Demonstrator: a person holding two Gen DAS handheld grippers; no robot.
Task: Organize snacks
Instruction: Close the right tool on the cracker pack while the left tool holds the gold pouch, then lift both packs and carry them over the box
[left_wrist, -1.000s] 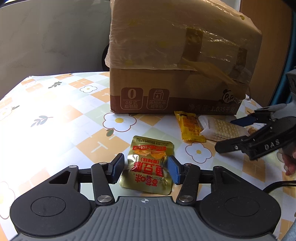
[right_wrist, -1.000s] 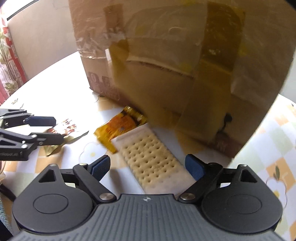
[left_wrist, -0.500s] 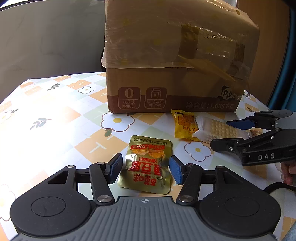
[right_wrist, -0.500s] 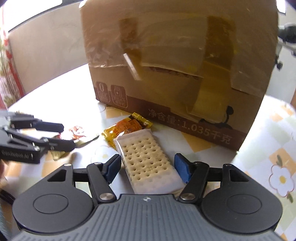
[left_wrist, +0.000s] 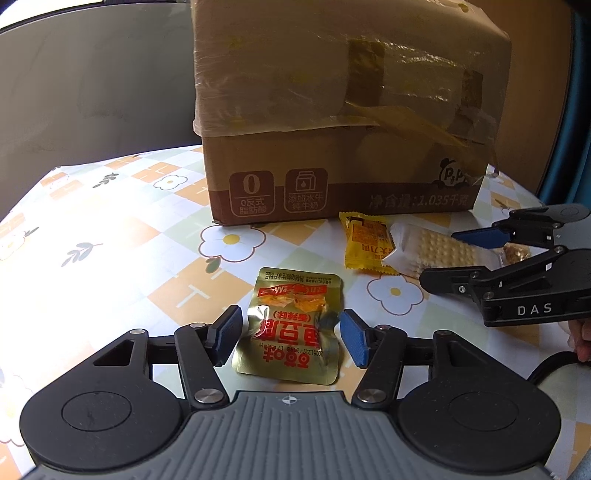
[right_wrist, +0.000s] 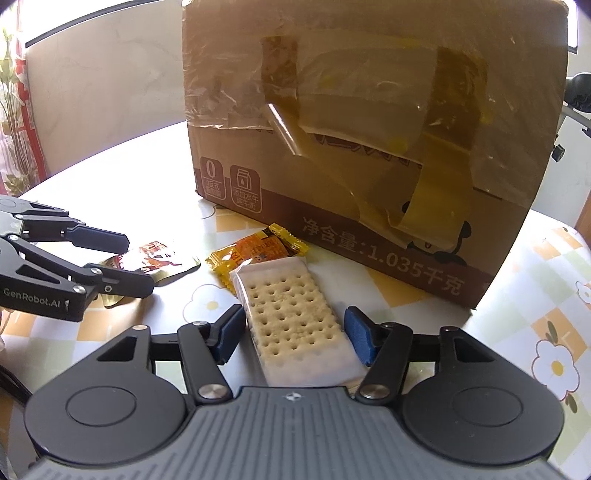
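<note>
A gold foil snack packet (left_wrist: 295, 332) (right_wrist: 155, 256) with red print lies flat on the tablecloth between the jaws of my left gripper (left_wrist: 290, 336) (right_wrist: 138, 264). Those jaws are opening and the blue pads stand just off the packet's sides. A clear-wrapped cracker pack (right_wrist: 291, 317) (left_wrist: 436, 247) lies between the jaws of my right gripper (right_wrist: 293, 334) (left_wrist: 439, 256). They are closing, with the pads close beside its long edges and the pack still flat on the table. An orange-yellow snack packet (left_wrist: 365, 240) (right_wrist: 258, 247) rests against the cracker pack's far end.
A large taped cardboard box (left_wrist: 332, 110) (right_wrist: 369, 129) stands just behind the snacks. The table (left_wrist: 110, 258) wears a flower-patterned checked cloth. A hand (left_wrist: 581, 339) and a black cable (left_wrist: 550, 365) show at the right edge. A grey wall lies beyond.
The left jaws have widened slightly around the gold packet. The right jaws have narrowed from wide open to close around the cracker pack, and the right gripper has drawn back from the box.
</note>
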